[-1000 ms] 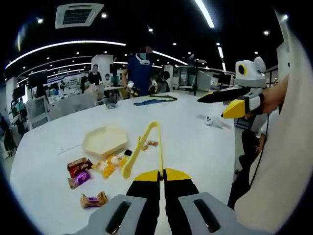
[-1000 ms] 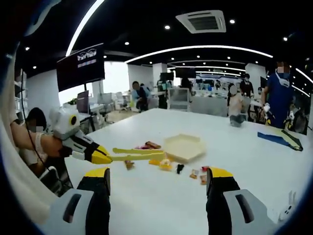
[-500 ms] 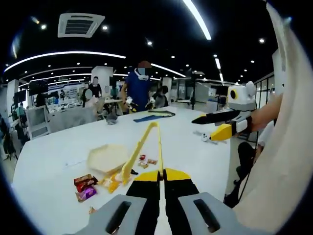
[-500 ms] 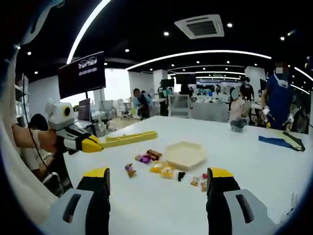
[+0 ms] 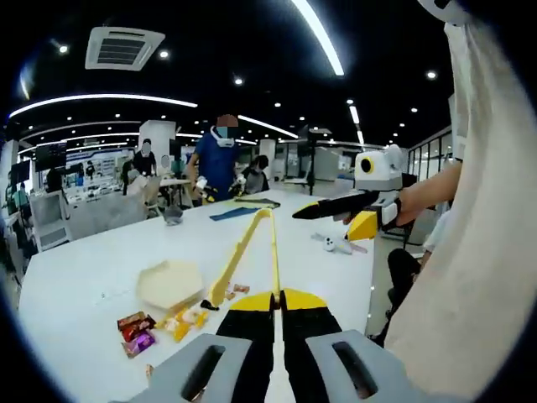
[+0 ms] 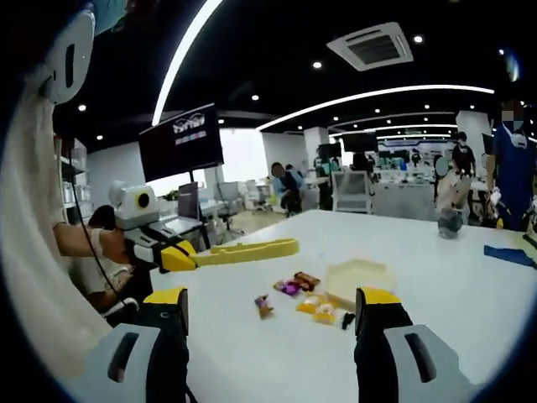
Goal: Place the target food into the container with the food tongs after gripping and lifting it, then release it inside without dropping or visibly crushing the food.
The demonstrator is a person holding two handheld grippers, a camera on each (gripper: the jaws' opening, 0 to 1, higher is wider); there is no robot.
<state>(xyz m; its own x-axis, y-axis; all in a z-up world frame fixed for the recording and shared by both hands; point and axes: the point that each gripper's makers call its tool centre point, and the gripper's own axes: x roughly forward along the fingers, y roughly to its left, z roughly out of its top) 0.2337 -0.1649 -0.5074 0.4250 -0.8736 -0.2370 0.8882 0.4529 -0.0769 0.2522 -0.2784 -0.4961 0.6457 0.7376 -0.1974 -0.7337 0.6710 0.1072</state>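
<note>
Above the table (image 5: 101,277), the left hand-held gripper (image 5: 277,295) clamps yellow tongs (image 5: 247,252); the right hand-held gripper (image 6: 273,306) gapes wide.

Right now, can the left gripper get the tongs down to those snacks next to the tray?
Probably yes. The left gripper is shut on the yellow tongs, held in the air above the white table. Nothing stands between their tips and the snacks beside the tray; it only needs lowering.

Right gripper (image 6: 273,315): jaws wide apart, nothing between. Left gripper (image 6: 159,252) clamps yellow tongs (image 6: 243,250) above white table (image 6: 453,336). Wrapped snacks (image 6: 306,294) lie beside hexagonal container (image 6: 361,275).
</note>
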